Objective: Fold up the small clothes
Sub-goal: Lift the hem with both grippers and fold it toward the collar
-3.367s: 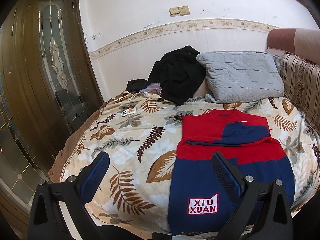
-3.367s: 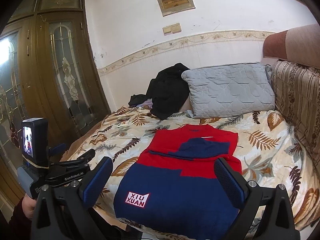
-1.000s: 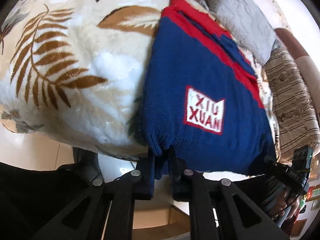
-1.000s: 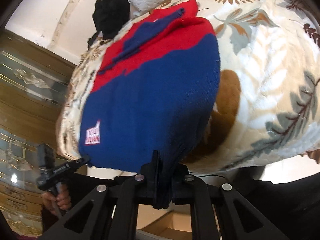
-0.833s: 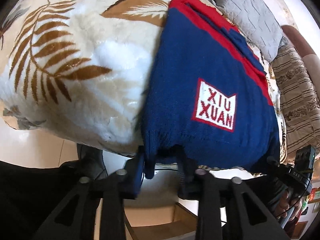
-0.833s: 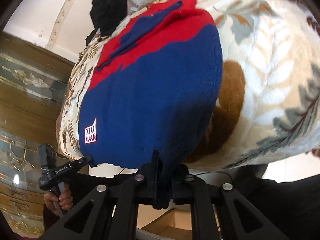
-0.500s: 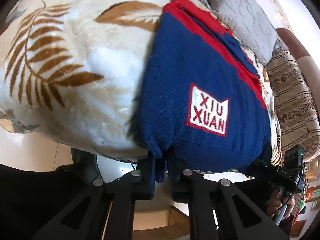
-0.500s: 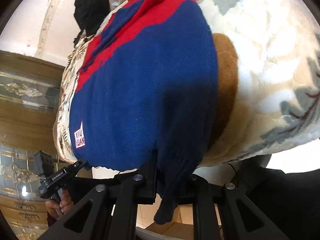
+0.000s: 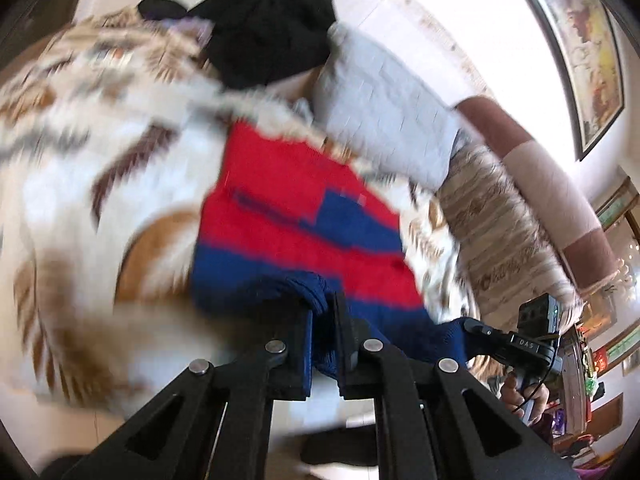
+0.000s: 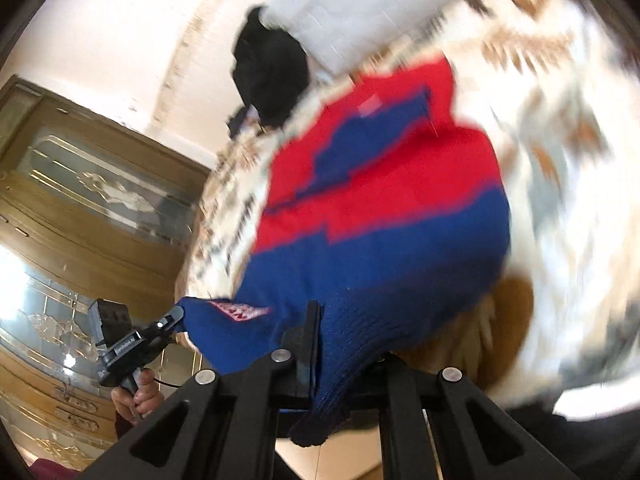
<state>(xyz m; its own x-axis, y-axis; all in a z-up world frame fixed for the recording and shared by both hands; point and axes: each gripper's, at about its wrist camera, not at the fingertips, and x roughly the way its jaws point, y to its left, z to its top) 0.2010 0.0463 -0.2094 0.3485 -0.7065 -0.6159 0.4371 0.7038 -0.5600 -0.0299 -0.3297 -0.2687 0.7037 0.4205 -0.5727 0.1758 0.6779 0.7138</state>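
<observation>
A bed with a leaf-print blanket [image 9: 80, 168] fills the space ahead of me, white wall behind it, a wooden glass-panelled door [image 10: 92, 200] off to the left of my right gripper's view. Everything is smeared with motion blur. At the far end of the bed, beyond both grippers, a grey quilted pillow [image 9: 384, 120] leans beside a heap of black clothing [image 9: 264, 28], and a striped sofa back [image 9: 500, 220] runs along the right.

The red and blue sweater [image 9: 296, 208] lies on the blanket straight ahead of me, red half far, blue half near. My left gripper [image 9: 322, 320] is clamped tight on the near blue hem at its left corner, the knit bunched between the pads and hanging through below them. My right gripper [image 10: 336, 344] is pinched shut on the hem's other corner, a dark fold of knit drooping beneath the fingers. The hem is lifted off the blanket between the two grippers, curling over so the white-and-red logo patch [image 10: 240, 311] shows tilted just left of my right gripper.

From each camera I see the other gripper out to the side, hem in its tip, my hand [image 10: 136, 394] wrapped around its handle.
</observation>
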